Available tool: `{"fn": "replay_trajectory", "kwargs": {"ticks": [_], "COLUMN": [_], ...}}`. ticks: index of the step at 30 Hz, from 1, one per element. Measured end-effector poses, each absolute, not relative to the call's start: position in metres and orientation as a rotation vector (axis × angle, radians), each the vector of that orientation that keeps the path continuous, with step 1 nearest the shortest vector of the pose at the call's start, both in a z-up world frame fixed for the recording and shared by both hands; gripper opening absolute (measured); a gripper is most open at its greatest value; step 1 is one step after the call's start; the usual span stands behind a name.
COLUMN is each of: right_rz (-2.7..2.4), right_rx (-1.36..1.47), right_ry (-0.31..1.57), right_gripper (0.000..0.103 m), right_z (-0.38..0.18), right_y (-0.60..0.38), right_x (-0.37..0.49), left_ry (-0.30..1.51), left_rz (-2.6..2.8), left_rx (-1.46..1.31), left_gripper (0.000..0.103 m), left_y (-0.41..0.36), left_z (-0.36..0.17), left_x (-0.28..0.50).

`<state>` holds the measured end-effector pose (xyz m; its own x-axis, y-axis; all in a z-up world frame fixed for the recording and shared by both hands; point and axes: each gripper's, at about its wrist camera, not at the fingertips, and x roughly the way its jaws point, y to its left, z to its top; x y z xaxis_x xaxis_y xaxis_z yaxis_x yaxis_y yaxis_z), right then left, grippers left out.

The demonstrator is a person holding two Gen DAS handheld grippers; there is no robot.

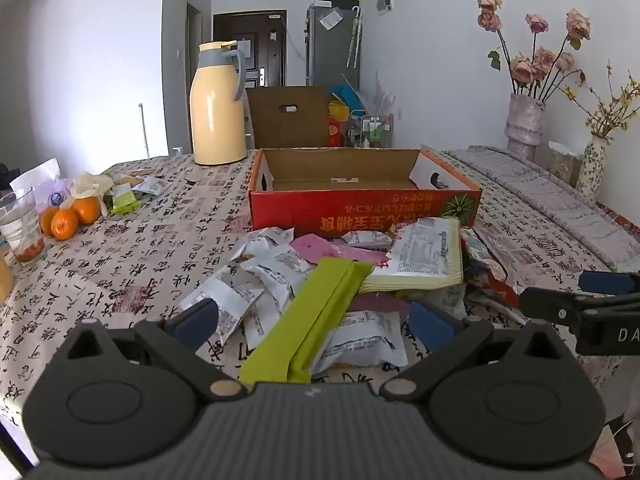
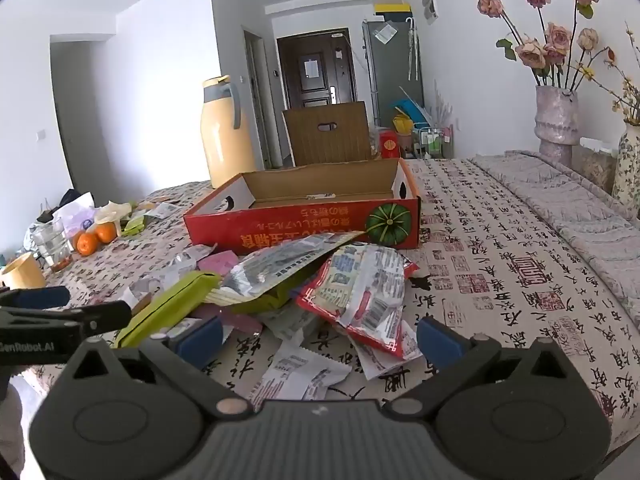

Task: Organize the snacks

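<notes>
A pile of snack packets lies on the tablecloth in front of an open red cardboard box (image 1: 360,210), which also shows in the right wrist view (image 2: 288,232). My left gripper (image 1: 314,326) is open, its jaws either side of a long green packet (image 1: 316,320), just above it. White packets (image 1: 228,304) and a yellow-edged printed bag (image 1: 424,256) lie around it. My right gripper (image 2: 320,338) is open above a red-and-silver packet (image 2: 360,292) and a white packet (image 2: 300,372). The box looks nearly empty.
A yellow thermos (image 1: 218,104) stands behind the box at the left. Oranges (image 1: 68,216) and a glass (image 1: 20,224) sit at the table's left edge. Vases with dried flowers (image 1: 524,124) stand at the right by a folded quilt (image 2: 580,208).
</notes>
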<state>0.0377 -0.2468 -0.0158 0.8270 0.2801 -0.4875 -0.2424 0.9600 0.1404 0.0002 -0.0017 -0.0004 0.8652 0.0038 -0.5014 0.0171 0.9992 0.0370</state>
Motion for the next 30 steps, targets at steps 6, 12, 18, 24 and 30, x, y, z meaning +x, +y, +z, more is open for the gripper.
{"fn": "replay_trajectory", "kwargs": {"ticks": [6,12,18,24,30], "right_rz": [0.269,0.264,0.262,0.261,0.258], "right_rx": [0.073,0.073,0.066,0.061,0.059], "right_ry": [0.522,0.536,0.541,0.548,0.552], "right_gripper": [0.103,0.103,0.103,0.103,0.103], "right_z": [-0.015,-0.016,-0.017,-0.017,-0.017], "right_y": [-0.246,-0.249,-0.246,-0.246,-0.246], "right_x": [0.032,0.031,0.03,0.029,0.029], "left_ry": [0.526,0.525,0.52,0.518,0.515], "left_rz": [-0.005,-0.008,-0.009,-0.011,-0.014], "left_rx": [0.012,-0.003,-0.008,-0.009,-0.01], "left_gripper": [0.103,0.103,0.103,0.103,0.103], "left_y": [-0.003,0.003,0.004,0.005,0.006], "left_z": [-0.001,-0.001,-0.001,0.0,-0.001], "left_x": [-0.004,-0.006,-0.007,-0.008,-0.01]}}
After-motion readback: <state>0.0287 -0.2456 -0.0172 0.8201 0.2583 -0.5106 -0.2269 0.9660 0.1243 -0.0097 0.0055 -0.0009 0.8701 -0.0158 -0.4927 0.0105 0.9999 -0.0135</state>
